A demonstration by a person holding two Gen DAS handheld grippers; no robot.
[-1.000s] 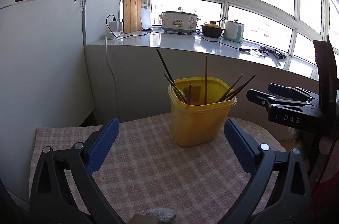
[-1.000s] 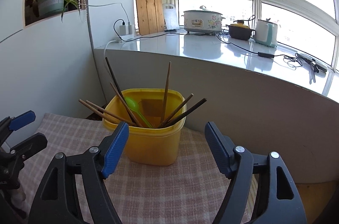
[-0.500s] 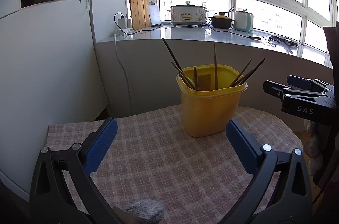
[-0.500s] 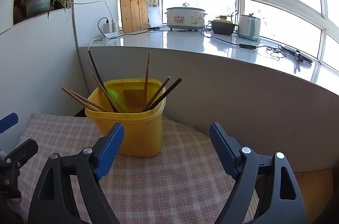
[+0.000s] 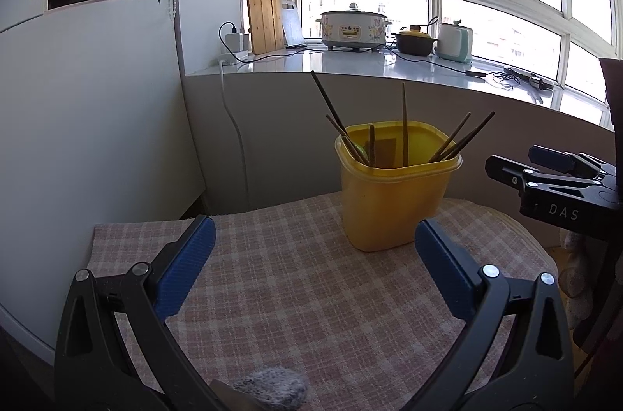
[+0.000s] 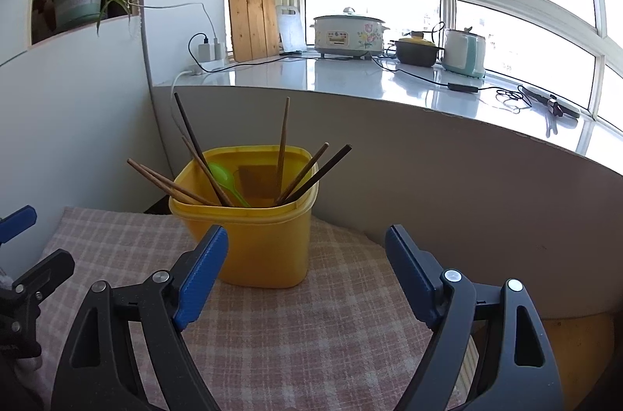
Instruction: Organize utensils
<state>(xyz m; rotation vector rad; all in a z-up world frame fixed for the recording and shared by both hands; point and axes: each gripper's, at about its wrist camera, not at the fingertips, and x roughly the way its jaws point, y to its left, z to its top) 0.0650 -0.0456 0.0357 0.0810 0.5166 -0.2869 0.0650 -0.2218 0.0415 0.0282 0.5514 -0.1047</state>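
Note:
A yellow plastic tub [image 5: 393,201] [image 6: 268,247] stands on the checked cloth [image 5: 292,298] [image 6: 311,352]. Several brown chopsticks [image 5: 405,123] [image 6: 282,134] lean out of it at different angles. Inside, a green spoon [image 6: 226,177] rests against the left wall. My left gripper [image 5: 315,255] is open just short of the tub, with nothing between its blue pads. My right gripper [image 6: 307,267] is open wide in front of the tub, its left pad [image 6: 202,271] overlapping the tub's lower corner in view. Each gripper shows at the edge of the other's view: the right gripper [image 5: 545,177], the left gripper [image 6: 23,255].
A white sill [image 6: 350,80] behind the table carries a cooker [image 6: 350,33], a dark pot, a kettle [image 6: 465,55], cables and a wooden board. A white cabinet [image 5: 97,119] with a potted plant rises on the left. The table's rounded edge [image 5: 525,236] drops off at right.
The right gripper's jaws have spread slightly wider. The left view has swung a little, so the tub sits slightly further right and higher in it. The tub and chopsticks have not moved.

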